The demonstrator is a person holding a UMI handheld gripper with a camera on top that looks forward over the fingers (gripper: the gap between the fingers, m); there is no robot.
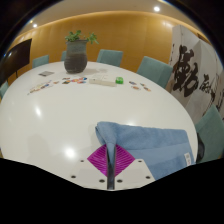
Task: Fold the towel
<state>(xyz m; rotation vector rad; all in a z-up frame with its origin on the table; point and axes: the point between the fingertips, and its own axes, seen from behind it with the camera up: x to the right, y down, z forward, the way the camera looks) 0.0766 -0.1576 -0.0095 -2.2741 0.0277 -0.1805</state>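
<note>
A light blue towel [150,145] lies on the round white table [60,120], spread just ahead of the fingers and off to their right. My gripper [108,160] is shut on the towel's near edge: the magenta pads [98,160] press together with a thin fold of blue cloth [108,152] pinched between them. The corner rises from the pinch toward the rest of the towel. The part of the towel under the fingers is hidden.
A potted plant in a dark pot [76,58] stands at the table's far side. Small items [105,80] lie near it. Teal chairs [152,66] ring the table. A banner with black characters [192,75] stands at the right.
</note>
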